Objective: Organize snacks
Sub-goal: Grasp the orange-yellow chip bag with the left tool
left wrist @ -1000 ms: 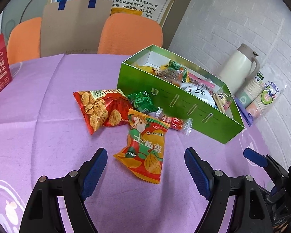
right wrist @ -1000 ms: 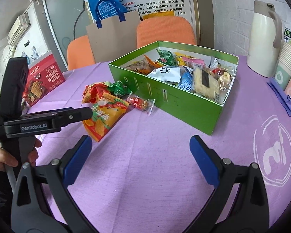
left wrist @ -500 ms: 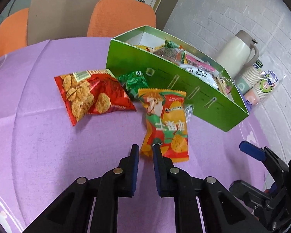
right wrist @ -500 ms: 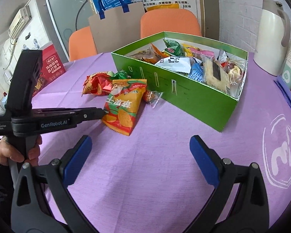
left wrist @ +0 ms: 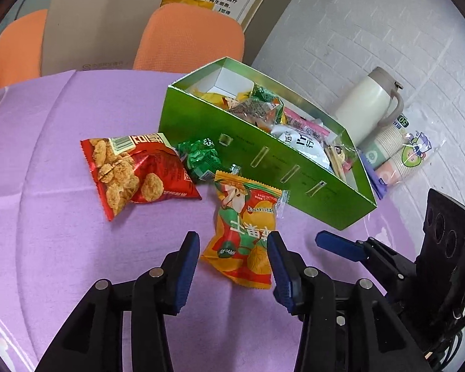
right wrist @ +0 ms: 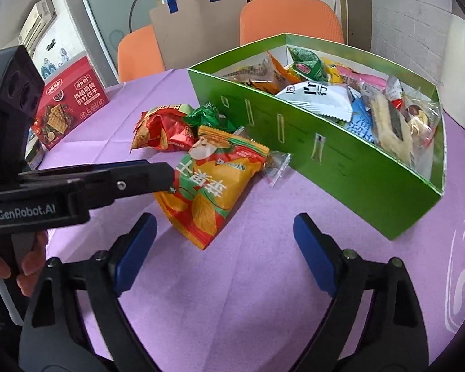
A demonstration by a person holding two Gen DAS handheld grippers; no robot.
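An orange chip bag [left wrist: 241, 235] [right wrist: 210, 186] lies flat on the purple tablecloth in front of the green snack box [left wrist: 263, 167] [right wrist: 341, 161]. My left gripper [left wrist: 234, 257] straddles the bag's near end. Its jaws are opening and the pads do not press the bag. My right gripper [right wrist: 224, 248] hovers just short of the bag's near corner, its jaws closing with nothing between them. A red snack bag [left wrist: 133, 170] [right wrist: 161, 130] and a green packet [left wrist: 200, 158] [right wrist: 207, 117] lie to the left of the box. A small clear-wrapped snack [right wrist: 276, 164] peeks out from under the orange bag.
The box is packed with several snacks. A cream thermos [left wrist: 369, 102] and sleeved paper cups [left wrist: 396, 152] stand by the brick wall on the right. A red biscuit box [right wrist: 68, 105] sits at the far left. Orange chairs [left wrist: 189, 37] and a paper bag [left wrist: 102, 21] stand behind the table.
The left jaws went from wide to shut at the orange bag's near corner, then parted again around it. The right gripper moved closer to the bag and its jaws narrowed a little.
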